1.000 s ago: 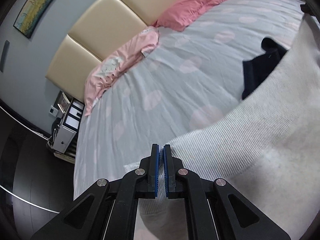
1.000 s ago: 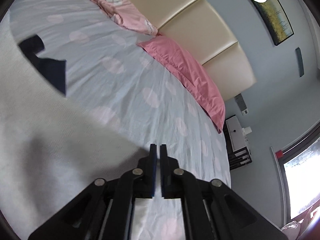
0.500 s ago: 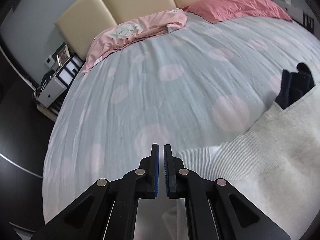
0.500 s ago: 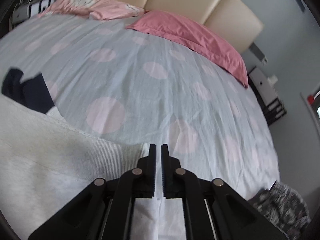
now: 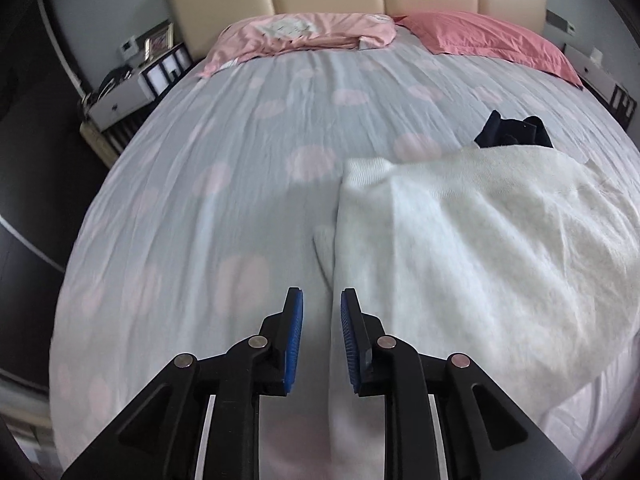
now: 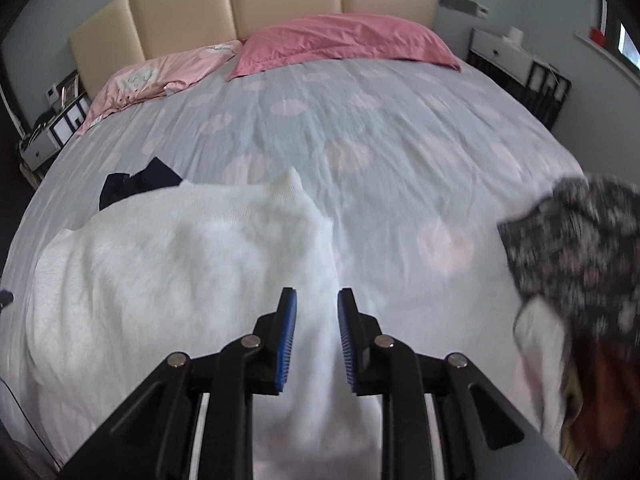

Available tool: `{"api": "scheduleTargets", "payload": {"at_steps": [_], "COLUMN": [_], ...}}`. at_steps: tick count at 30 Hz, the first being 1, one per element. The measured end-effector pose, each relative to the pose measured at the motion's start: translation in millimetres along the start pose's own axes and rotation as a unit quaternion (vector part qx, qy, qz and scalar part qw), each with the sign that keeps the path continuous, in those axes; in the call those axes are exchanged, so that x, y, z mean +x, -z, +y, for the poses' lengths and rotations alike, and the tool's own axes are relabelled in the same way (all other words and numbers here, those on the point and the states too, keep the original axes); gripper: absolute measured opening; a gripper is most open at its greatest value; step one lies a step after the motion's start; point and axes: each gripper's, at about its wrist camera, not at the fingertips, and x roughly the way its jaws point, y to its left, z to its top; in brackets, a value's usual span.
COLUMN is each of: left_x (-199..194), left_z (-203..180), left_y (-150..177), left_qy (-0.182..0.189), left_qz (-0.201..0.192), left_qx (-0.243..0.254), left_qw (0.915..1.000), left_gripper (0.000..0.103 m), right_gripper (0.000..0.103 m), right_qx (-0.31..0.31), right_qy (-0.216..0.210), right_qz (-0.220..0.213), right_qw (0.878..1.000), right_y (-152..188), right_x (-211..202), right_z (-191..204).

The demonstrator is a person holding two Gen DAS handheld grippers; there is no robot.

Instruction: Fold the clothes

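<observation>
A white knit sweater [image 5: 460, 240] lies spread on the bed; it also shows in the right wrist view [image 6: 180, 264]. My left gripper [image 5: 322, 304] is open, above the sweater's left edge, holding nothing. My right gripper [image 6: 316, 302] is open, above the sweater's right edge, holding nothing. A dark navy garment [image 5: 512, 132] lies beyond the sweater, partly under it; it also shows in the right wrist view [image 6: 140, 184].
The bed has a pale blue sheet with pink spots [image 5: 240, 160] and pink pillows [image 5: 312, 36] at the beige headboard. A pile of dark floral clothes [image 6: 580, 248] lies at the right. Nightstands [image 5: 132, 84] [image 6: 520, 68] stand beside the bed.
Both grippers were shut on the sweater's edges and held it up; now both have opened and let go, and the sweater lies flat on the bed.
</observation>
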Motion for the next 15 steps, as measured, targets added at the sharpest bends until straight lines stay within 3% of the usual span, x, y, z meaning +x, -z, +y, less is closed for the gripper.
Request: {"api": "scheduleTargets", "payload": {"at_steps": [5,8,11,15], "left_x": [-9.6,-3.1,14.9,23.2], "left_z": [0.7,-8.9,-21.8,-35.5], "left_y": [39.9,61.2,75.2,77.4], "left_qy": [0.024,0.033,0.006,-0.027], "left_qz": [0.019,0.038,0.072,0.08], "left_qx": [-0.06,-0.08,-0.08,-0.049], "left_qw": [0.9977,0.9955,0.9941,0.9952], "left_gripper": [0.021,0.021,0.021,0.021], "right_gripper": [0.022,0.022,0.022,0.022], "right_qx": [0.087,0.119,0.144,0.156], "right_qy": [-0.042,-0.04,-0.032,-0.017], "right_qz": [0.009,0.009,0.015,0.029], "right_qw": [0.995,0.992,0.989,0.987], "right_y": [51.4,75.2,90.0,96.5], "right_x": [-6.5,-5.9,0.3,12.9], "right_z": [-12.7,-11.3,-10.2,-13.3]}}
